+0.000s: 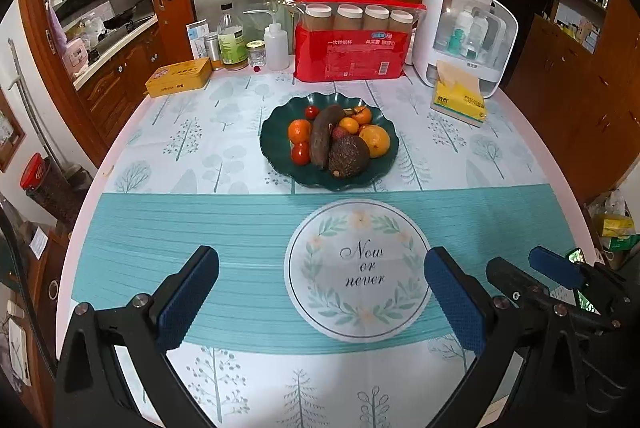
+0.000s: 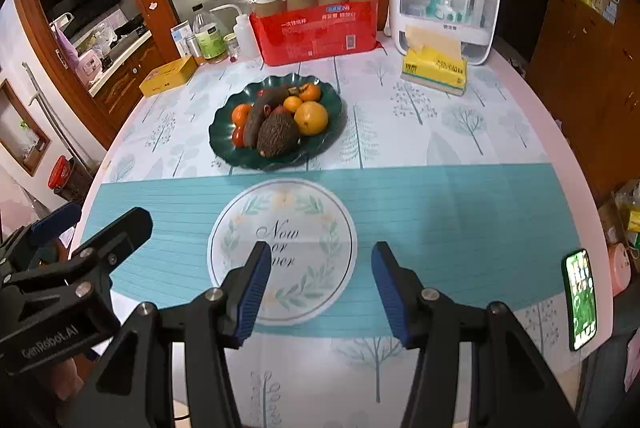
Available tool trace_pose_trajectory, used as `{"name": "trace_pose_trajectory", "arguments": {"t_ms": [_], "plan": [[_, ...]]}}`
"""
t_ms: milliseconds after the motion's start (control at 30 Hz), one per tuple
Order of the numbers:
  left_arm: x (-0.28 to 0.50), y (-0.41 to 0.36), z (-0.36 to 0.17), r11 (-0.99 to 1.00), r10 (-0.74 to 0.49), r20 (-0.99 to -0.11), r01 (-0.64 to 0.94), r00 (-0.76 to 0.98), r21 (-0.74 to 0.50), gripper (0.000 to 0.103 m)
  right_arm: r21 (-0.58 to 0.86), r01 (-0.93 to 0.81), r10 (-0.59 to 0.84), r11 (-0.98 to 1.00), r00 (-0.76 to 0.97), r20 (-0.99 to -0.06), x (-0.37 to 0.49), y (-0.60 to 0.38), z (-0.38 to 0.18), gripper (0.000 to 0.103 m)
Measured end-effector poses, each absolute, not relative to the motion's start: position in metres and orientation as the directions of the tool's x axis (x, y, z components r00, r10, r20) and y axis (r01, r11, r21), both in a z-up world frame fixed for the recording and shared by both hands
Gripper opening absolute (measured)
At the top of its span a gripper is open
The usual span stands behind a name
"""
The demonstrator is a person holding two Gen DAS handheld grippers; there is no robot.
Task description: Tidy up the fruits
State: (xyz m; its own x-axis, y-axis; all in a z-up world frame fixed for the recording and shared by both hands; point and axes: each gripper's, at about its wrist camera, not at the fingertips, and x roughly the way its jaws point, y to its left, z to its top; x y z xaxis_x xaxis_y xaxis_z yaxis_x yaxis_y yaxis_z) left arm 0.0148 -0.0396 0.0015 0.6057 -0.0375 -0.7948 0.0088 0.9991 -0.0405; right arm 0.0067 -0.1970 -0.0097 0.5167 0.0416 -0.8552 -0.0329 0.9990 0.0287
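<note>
A dark green scalloped plate (image 1: pixel 276 155) (image 2: pixel 320 143) sits mid-table and holds several fruits: an avocado (image 1: pixel 348 156) (image 2: pixel 277 136), a long brown sweet potato (image 1: pixel 323 136), oranges (image 1: pixel 374 140) (image 2: pixel 311 117), tangerines and small tomatoes (image 1: pixel 301 152). My left gripper (image 1: pixel 320 288) is open and empty, low over the teal band near the front edge. My right gripper (image 2: pixel 318 280) is open and empty beside it, over the round "Now or never" print (image 2: pixel 282 252). The right gripper also shows at the right of the left wrist view (image 1: pixel 532 272).
Along the back edge stand a yellow tin (image 1: pixel 179 77), bottles and jars (image 1: pixel 232 43), a red paper-cup pack (image 1: pixel 352 47), a white storage box (image 1: pixel 466 35) and a yellow tissue pack (image 1: pixel 460 99). A lit phone (image 2: pixel 580 298) lies at the table's right front edge.
</note>
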Motion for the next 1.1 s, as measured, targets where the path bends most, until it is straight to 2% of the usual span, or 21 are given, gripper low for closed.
{"name": "trace_pose_trajectory", "arguments": {"t_ms": [1100], "plan": [[-0.005, -0.041, -0.010, 0.998, 0.024, -0.822, -0.056, 0.569, -0.010, 0.102, -0.020, -0.042, 0.006, 0.999, 0.539, -0.842, -0.016, -0.199, -0.003, 0.053]]}}
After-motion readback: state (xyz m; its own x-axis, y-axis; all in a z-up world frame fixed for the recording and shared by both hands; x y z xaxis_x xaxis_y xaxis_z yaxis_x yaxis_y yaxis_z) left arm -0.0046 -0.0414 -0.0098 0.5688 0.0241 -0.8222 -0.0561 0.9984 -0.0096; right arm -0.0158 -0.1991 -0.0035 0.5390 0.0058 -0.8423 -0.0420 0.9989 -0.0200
